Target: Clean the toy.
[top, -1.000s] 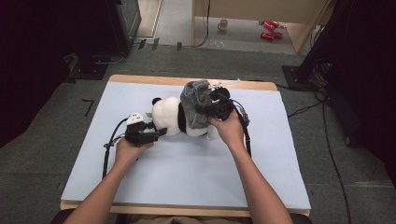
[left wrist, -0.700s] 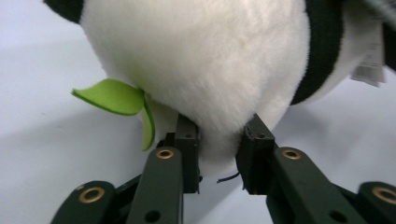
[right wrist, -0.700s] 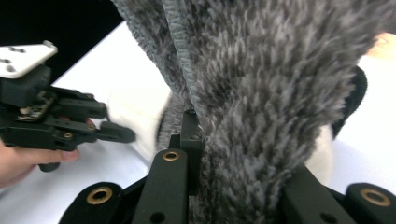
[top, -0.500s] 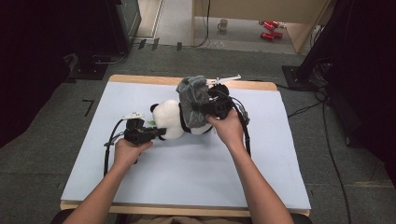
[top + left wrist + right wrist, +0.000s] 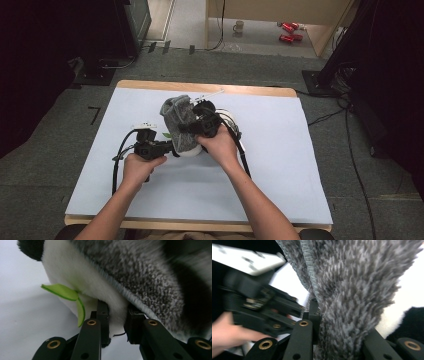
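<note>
Left gripper (image 5: 116, 322) is pinching the plush panda's (image 5: 82, 277) white fur beside its green leaf (image 5: 63, 292), while right gripper (image 5: 337, 322) is clamping the grey fleece garment (image 5: 352, 290), apparently over the panda.

Fluffy grey cloth (image 5: 178, 120) over a soft plush panda (image 5: 82, 277).

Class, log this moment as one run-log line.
left hand-held gripper: shut on black-and-white plush panda | right hand-held gripper: shut on grey fuzzy fabric garment
</note>
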`<state>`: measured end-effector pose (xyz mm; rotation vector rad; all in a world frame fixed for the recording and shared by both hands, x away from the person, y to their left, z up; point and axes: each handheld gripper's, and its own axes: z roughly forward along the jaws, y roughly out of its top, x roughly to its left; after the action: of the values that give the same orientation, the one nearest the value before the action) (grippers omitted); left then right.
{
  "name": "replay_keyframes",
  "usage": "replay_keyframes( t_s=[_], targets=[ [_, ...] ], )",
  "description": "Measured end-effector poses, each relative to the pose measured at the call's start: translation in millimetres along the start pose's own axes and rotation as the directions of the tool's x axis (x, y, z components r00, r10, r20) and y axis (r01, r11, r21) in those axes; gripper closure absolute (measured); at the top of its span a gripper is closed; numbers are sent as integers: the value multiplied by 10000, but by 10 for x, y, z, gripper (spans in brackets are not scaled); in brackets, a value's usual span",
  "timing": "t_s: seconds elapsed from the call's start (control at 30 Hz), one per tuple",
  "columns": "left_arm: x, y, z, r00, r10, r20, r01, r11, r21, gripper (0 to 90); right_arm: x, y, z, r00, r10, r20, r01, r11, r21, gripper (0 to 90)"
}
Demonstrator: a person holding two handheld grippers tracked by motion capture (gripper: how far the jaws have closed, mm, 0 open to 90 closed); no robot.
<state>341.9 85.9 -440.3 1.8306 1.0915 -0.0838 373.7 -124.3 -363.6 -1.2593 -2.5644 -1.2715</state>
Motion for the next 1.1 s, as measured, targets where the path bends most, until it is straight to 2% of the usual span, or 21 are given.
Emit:
replay_keyframes(
  t_s=[0.13, 0.23, 0.3, 0.37, 0.57, 0.77, 0.87, 1.0, 1.1],
  targets=[
    [22, -10, 34, 9999, -78, -113, 81, 9997, 250, 768, -39, -26, 81, 9942, -535, 931, 501, 9980, 381, 773],
    [32, -11, 52, 9998, -98, -187, 104, 9995, 304, 768, -81, -29, 79, 9886, -718, 1324, 636, 9958, 657, 772],
    [47, -10, 49, 9997, -179, -169, 185, 9993, 324, 768, -86, -28, 58, 9840, -823, 1579, 698, 9941, 831, 772],
    [64, -11, 47, 9997, -202, -154, 207, 9992, 338, 767, -106, -25, 15, 9752, -1009, 1972, 804, 9908, 1093, 772],
    [75, -11, 46, 9997, -204, -97, 207, 9992, 330, 766, -213, -36, -114, 9638, -1020, 2465, 704, 9885, 1336, 772],
    [81, -9, 47, 9996, -271, -44, 272, 9992, 283, 765, -358, -50, -274, 9627, -621, 2632, 349, 9937, 1065, 773],
    [91, -14, 48, 9996, -292, -56, 294, 9991, 320, 765, -393, -44, -358, 9656, -388, 2573, 168, 9960, 873, 777],
    [99, -16, 46, 9996, -257, -102, 261, 9989, 392, 765, -418, 13, -537, 9681, -24, 2504, -44, 9996, 267, 778],
    [96, -16, 46, 9996, -278, -93, 281, 9988, 397, 765, -423, 75, -702, 9646, 84, 2635, -48, 9999, -145, 778]
  ],
)
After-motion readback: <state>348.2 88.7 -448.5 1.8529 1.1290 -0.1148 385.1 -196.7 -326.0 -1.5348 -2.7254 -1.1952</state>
